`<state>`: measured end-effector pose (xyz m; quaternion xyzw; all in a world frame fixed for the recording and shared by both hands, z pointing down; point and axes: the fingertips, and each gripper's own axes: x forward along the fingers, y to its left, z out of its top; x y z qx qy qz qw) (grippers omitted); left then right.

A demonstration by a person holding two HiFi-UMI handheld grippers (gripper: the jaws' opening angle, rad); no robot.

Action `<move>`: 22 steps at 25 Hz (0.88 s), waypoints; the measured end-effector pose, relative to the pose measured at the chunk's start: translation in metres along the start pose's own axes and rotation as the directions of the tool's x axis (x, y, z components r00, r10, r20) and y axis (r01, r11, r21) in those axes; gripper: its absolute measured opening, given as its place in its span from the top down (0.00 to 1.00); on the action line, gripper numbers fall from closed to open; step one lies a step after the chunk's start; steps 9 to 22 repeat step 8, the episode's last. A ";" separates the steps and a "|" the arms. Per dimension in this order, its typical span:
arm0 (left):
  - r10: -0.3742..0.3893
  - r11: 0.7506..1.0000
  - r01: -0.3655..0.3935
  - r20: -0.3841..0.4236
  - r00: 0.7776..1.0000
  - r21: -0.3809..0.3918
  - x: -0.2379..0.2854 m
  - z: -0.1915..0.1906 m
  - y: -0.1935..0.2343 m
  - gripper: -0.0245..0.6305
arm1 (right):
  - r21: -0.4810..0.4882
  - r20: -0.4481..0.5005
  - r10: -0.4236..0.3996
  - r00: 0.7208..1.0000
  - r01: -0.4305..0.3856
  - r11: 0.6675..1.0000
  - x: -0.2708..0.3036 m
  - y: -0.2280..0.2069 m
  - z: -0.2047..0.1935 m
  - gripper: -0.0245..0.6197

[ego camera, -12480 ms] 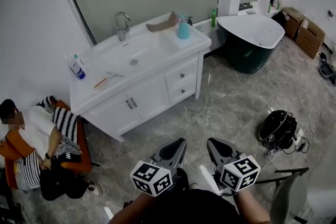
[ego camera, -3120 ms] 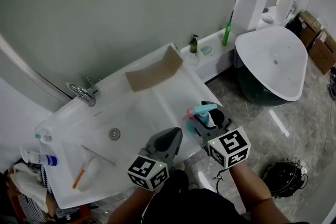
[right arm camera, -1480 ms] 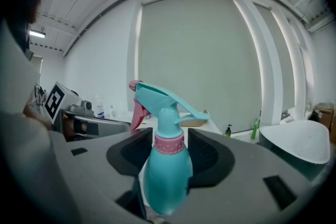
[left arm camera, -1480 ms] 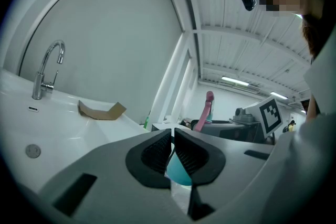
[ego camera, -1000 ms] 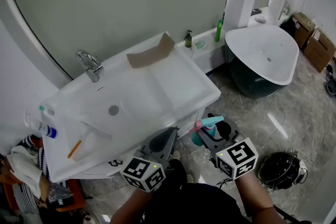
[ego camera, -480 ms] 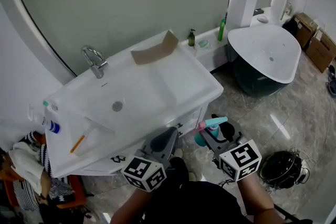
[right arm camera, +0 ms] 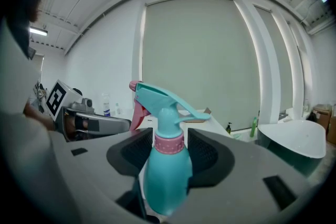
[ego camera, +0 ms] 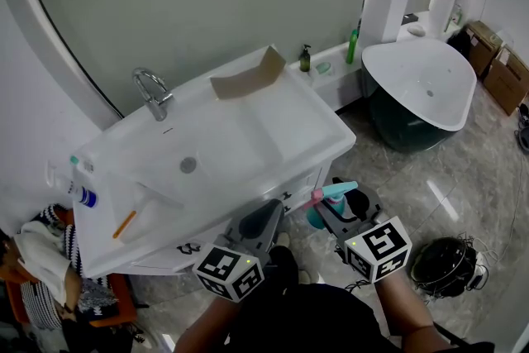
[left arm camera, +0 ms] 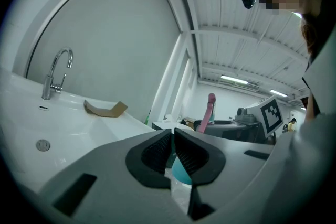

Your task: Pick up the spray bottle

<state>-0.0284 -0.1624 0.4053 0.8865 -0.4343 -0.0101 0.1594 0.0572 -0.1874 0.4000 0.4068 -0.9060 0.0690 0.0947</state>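
The right gripper (right arm camera: 167, 136) holds the spray bottle (right arm camera: 165, 181) upright between its fingers; the left gripper (left arm camera: 172, 148) has fingers closed, empty.

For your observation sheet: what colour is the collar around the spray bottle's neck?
The collar is pink, faintly dotted; the right gripper view shows it best.

The spray bottle (right arm camera: 165, 181) is smooth, semi-gloss teal plastic with a pink plastic collar and trigger. The right claw (right arm camera: 169, 150) and left claw (left arm camera: 172, 152) have matt grey plastic bodies and black pads (right arm camera: 137, 152) with a fine ribbed texture. The surface (ego camera: 273, 128) is glossy white with a ceramic look, its faucet (ego camera: 153, 95) is polished chrome metal, the cardboard piece (ego camera: 248, 78) is matt brown, and the floor (ego camera: 413, 178) is glossy grey marbled tile.
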 end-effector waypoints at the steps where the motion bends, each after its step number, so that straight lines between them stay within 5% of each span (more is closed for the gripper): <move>1: 0.000 1.000 0.000 0.001 1.000 -0.001 -0.001 0.000 0.001 0.94 | -0.003 -0.001 -0.001 1.000 0.001 1.000 0.001 0.000 0.000 0.65; 22: 0.013 1.000 -0.013 -0.001 1.000 -0.012 -0.003 -0.004 0.006 0.94 | -0.006 -0.009 -0.001 1.000 0.000 1.000 0.004 0.003 -0.003 0.65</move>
